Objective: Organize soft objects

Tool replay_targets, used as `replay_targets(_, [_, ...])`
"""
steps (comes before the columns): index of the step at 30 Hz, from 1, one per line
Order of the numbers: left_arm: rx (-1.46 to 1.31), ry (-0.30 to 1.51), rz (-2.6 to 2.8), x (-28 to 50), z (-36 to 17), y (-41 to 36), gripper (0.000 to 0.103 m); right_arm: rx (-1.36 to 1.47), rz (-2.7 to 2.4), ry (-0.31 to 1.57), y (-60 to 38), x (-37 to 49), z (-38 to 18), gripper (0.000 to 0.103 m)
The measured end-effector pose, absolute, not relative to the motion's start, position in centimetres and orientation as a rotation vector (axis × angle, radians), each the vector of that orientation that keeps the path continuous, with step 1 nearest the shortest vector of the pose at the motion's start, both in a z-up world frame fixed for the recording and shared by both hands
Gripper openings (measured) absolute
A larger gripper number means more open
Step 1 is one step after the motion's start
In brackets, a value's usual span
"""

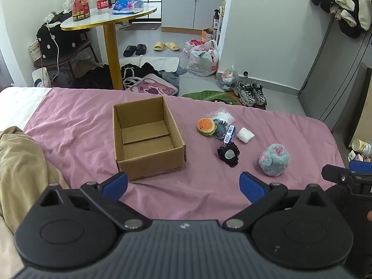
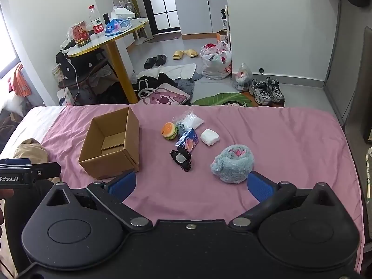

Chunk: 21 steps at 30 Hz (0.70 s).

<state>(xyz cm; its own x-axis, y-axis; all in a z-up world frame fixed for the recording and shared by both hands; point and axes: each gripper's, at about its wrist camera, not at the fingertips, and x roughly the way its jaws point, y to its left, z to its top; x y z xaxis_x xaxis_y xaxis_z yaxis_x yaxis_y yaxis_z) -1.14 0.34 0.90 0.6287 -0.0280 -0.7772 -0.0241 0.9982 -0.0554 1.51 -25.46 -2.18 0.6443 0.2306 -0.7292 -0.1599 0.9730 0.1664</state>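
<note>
Nothing has gone into the cardboard box (image 1: 146, 139) yet: its floor shows bare cardboard in both wrist views, so by my reading the sorting stands at its very start. The box sits open-topped on the pink bedsheet (image 1: 76, 125), at about 11 o'clock from the left tongs (image 1: 183, 183).

All the soft things lie loose on the sheet at roughly 1 o'clock from the left tongs, well apart from the box. The burger plush (image 1: 206, 126) touches a small dark grey plush (image 1: 220, 129); a clear plastic packet (image 1: 223, 115) lies just behind them at 12 o'clock. A blue carton (image 1: 229, 134) leans against that cluster, with a white folded pad (image 1: 245, 134) just beside it at 3 o'clock. Nearer the camera lie a black lace piece (image 1: 229, 154) and, apart from it at 3 o'clock, the fluffy grey-blue plush (image 1: 274, 159).

The left tongs are spread wide and carry nothing. The right tongs (image 2: 190, 182) are likewise spread and empty, hovering low over the sheet, with the fluffy grey-blue plush just ahead of the right-hand pad at 1 o'clock, not between the pads.

Seven items appear left to move, and the fluffy plush looks the nearest candidate for the right tongs.
</note>
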Motion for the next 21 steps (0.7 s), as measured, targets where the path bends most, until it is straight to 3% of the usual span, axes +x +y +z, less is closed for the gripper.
replay_targets(21, [-0.066, 0.894, 0.002, -1.62, 1.40, -0.58, 0.102, 0.087, 0.223, 0.842, -25.30, 1.11, -1.73, 0.103])
